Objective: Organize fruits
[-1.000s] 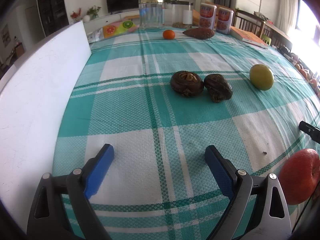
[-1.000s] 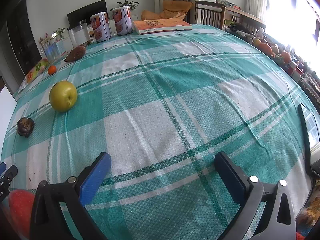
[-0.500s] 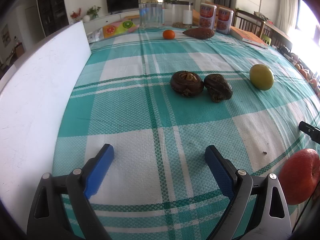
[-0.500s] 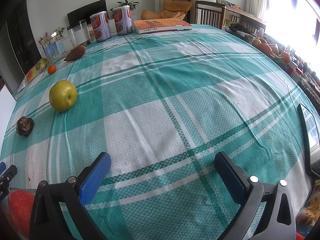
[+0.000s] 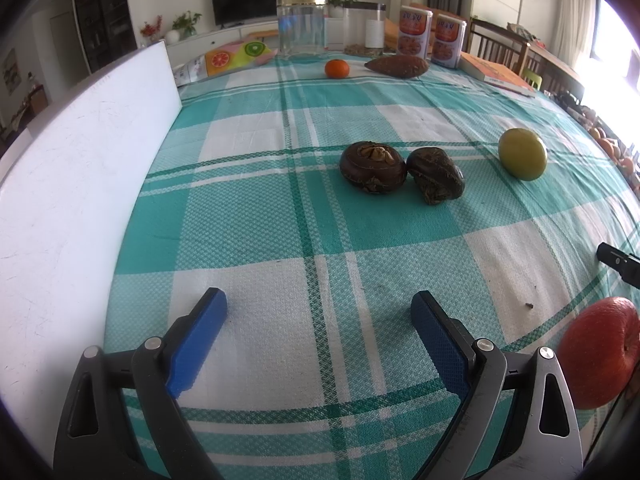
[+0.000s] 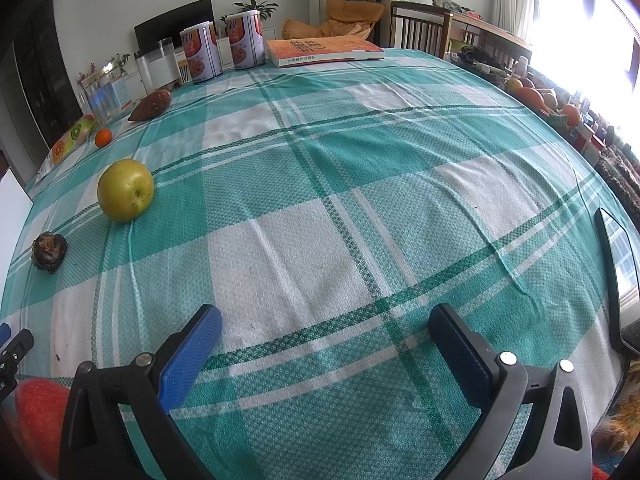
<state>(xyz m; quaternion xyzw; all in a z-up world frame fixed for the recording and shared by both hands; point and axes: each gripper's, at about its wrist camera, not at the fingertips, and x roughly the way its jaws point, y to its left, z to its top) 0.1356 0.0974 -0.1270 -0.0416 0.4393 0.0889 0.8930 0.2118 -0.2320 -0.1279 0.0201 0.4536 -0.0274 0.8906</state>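
Altogether six pieces of produce lay on the checked tablecloth (image 5: 248, 216). Counted from the near edge: one red apple (image 5: 596, 344) at the table's edge, just right of the left gripper (image 5: 319, 306); two dark brown water chestnuts (image 5: 373, 166) touching side by side in the middle; one yellow-green apple (image 5: 522, 153) well to their right; one small mandarin (image 5: 337, 68) and one sweet potato (image 5: 397, 66) close together at the far end. Seen again from the right wrist: the yellow-green apple (image 6: 125, 189), only one water chestnut (image 6: 49, 251), the mandarin (image 6: 103, 137), the sweet potato (image 6: 151, 105), and a sliver of the red apple (image 6: 38, 416) at lower left.

Held low over bare cloth, left gripper with both blue pads spread wide, nothing between them. Likewise the right gripper (image 6: 325, 320), pads wide apart over an empty white and teal patch, gripping nothing.

Behind the fruit stood two clear jars (image 5: 302, 26), one with a gold lid and one with a dark lid, and two orange-labelled canisters (image 5: 414, 31) side by side. Lay beside those one orange book (image 6: 322, 51) flat on the cloth. Ran along the left side one white board (image 5: 76, 184). Rested by its far end one fruit-printed packet (image 5: 236, 53).
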